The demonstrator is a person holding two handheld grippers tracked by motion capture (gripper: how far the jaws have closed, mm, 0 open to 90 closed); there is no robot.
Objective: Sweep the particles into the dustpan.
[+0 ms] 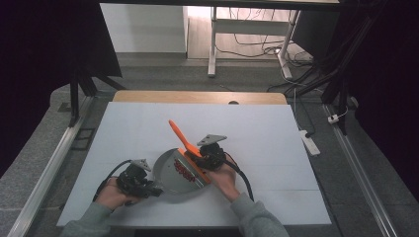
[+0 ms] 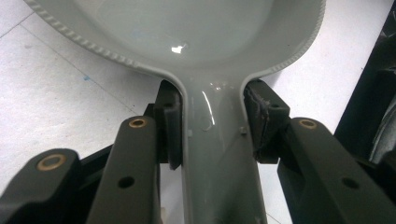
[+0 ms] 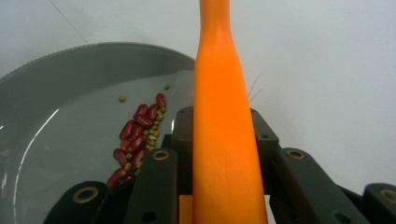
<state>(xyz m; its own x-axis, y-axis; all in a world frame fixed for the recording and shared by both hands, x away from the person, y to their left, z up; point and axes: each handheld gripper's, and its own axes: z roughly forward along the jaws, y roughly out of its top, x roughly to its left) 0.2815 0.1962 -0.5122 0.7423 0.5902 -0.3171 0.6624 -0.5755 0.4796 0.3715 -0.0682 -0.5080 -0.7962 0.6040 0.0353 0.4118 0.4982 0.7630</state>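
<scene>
Standing beyond the near desk [image 1: 148, 133], whose white sheet covers all but a strip of pale wood at its far edge, the room shows grey carpet floor [image 1: 148, 74], black curtains [image 1: 44, 49] on both sides, and a second white-legged table [image 1: 213, 44] farther back with loose cables [image 1: 257, 47] trailing under it. A white power strip [image 1: 309, 141] lies on the floor just off the desk's right edge, and metal rails [image 1: 44, 177] run along both sides.

Near the desk's front edge rests a grey plastic dustpan with a ribbed rim [image 1: 173, 173]. Its handle [image 2: 219, 163] points toward the person's left, and the left gripper [image 1: 148, 190] has its fingers [image 2: 169, 126] pinching that handle from both sides. In the pan lies a small heap of dark red kidney beans [image 3: 135, 140] mixed with little green beans [image 3: 154, 129], a few green ones apart from the heap.

An orange plastic brush with a long tapering handle [image 1: 180, 138] lies along the pan's right edge, its handle rising away toward the far side. The right gripper [image 1: 207, 155] has its fingers [image 3: 261, 140] clamped on that handle. Grey sleeves [image 1: 257, 217] enter from the bottom.
</scene>
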